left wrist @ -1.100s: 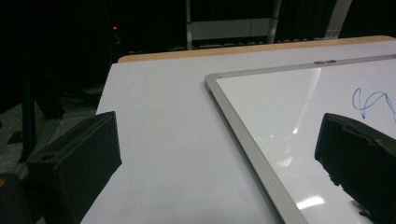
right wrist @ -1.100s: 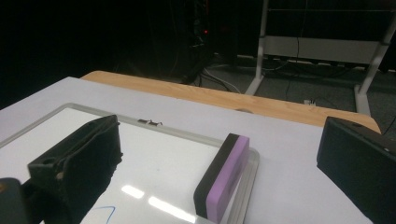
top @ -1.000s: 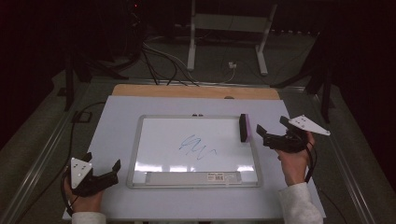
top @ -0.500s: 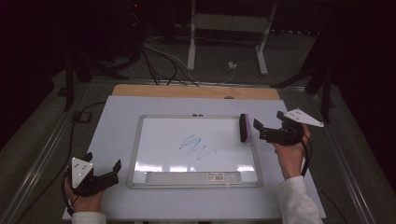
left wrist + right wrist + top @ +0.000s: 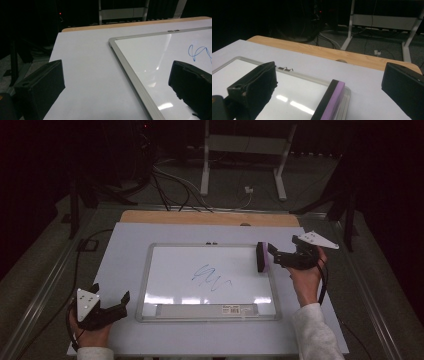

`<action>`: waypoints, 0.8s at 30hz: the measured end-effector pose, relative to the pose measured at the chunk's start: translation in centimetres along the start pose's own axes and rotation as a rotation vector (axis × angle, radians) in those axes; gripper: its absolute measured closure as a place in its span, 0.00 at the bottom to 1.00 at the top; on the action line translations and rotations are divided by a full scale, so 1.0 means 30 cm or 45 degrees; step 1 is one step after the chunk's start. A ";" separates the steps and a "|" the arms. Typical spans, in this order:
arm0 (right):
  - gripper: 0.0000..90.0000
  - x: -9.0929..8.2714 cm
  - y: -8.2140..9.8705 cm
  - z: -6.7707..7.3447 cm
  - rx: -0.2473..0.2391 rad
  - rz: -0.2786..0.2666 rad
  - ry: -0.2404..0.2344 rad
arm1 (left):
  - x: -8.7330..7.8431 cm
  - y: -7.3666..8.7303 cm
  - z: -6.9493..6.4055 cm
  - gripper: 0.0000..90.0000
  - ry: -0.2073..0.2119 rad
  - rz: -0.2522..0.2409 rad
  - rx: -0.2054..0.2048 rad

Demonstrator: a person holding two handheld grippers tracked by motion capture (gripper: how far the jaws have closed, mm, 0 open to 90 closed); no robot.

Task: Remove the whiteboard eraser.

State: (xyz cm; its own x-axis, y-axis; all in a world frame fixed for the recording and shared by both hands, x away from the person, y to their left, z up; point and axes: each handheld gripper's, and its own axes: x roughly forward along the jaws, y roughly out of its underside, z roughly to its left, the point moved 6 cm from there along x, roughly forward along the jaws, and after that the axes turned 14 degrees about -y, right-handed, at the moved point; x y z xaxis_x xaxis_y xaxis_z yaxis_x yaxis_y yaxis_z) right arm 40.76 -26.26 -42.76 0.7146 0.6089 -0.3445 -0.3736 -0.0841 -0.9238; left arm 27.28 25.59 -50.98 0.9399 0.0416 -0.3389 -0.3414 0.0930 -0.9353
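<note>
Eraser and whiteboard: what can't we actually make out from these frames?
- Eraser: right gripper view, lower end cut off by the bottom edge; whether the right gripper touches it cannot be told in the high view.
- Scribble: left gripper view, partly cut off by the right edge and hidden behind a finger.
- Label strip on the whiteboard: high view, print too small to read.
- Left gripper: open, holding nothing.

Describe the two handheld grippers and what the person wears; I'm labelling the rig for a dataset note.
Both the left gripper and the right gripper are black, each with two blocky jaws and a pale grey three-cornered plate with dark dots on top. A dark cable trails from each. The person wears white sleeves.
</note>
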 end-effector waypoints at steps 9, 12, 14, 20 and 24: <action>0.00 0.042 0.013 -0.034 0.018 0.030 0.008 | 0.001 0.001 -0.001 0.01 0.001 0.001 0.001; 0.00 0.054 0.020 -0.045 0.025 0.042 0.012 | 0.001 0.001 -0.001 0.01 0.001 0.003 0.003; 0.00 0.061 0.025 -0.050 0.033 0.048 0.014 | 0.001 0.001 -0.001 0.01 0.001 0.002 0.004; 0.00 0.084 0.042 -0.067 0.052 0.068 0.015 | 0.002 0.001 -0.001 0.01 0.002 0.002 0.002; 0.00 0.095 0.049 -0.075 0.055 0.087 0.019 | 0.002 0.002 -0.001 0.01 0.002 0.002 0.002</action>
State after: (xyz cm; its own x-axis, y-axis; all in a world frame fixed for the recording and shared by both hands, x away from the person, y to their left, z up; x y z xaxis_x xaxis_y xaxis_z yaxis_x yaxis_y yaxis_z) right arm 43.59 -26.43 -45.49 0.6952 0.5910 -0.4092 -0.4467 -0.0908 -0.8901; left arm 27.31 25.57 -51.06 0.9395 0.0401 -0.3403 -0.3426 0.0947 -0.9347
